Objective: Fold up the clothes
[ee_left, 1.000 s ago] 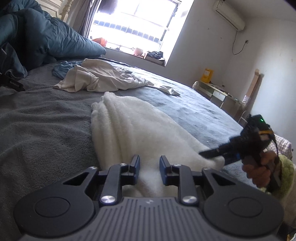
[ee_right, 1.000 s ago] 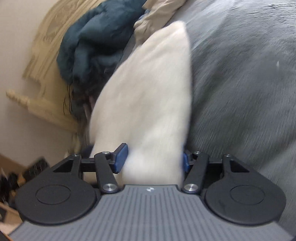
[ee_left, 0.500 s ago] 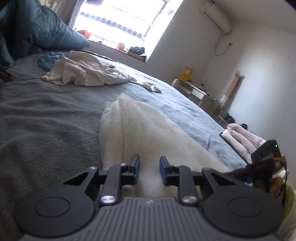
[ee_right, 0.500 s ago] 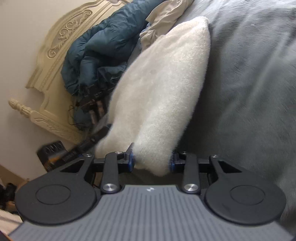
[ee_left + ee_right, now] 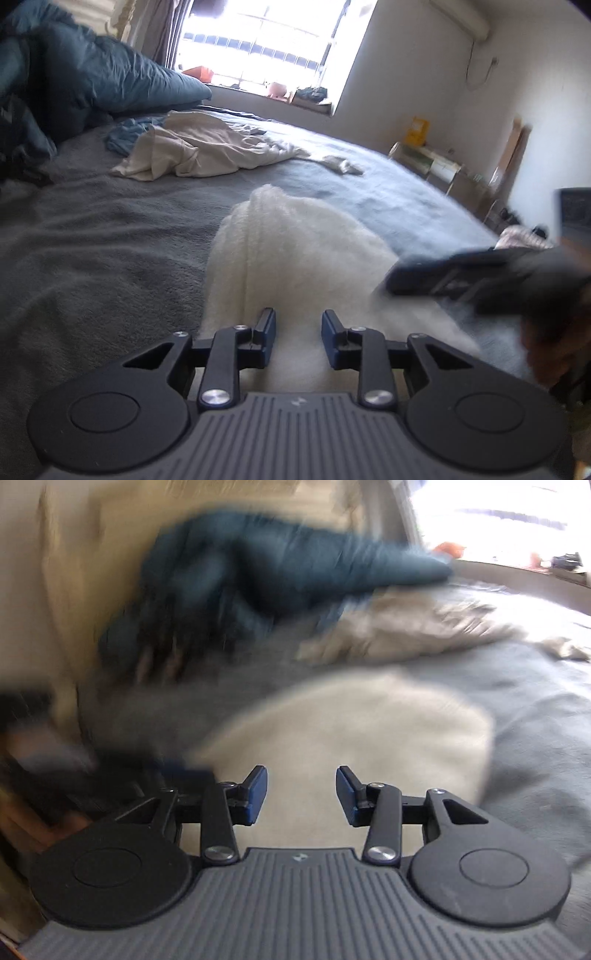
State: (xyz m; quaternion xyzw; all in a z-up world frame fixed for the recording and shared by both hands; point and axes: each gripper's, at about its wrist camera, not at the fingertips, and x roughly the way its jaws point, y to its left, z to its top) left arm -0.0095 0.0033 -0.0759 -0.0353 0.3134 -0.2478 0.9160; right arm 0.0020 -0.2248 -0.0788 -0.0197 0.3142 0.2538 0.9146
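Left wrist: grey bedspread (image 5: 92, 251), bright window (image 5: 273, 40); both grippers' jaws apart, empty, over white towel (image 5: 295, 258).

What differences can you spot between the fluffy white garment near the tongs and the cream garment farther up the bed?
1. The fluffy white garment looks thick and plush; the cream garment looks thin and wrinkled.
2. The white garment lies gathered in one long, smooth mound; the cream garment is spread in a crumpled heap.
3. The white garment lies right in front of the left tongs; the cream garment lies beyond, beside blue cloth.
Both are pale and rest on the grey blanket.
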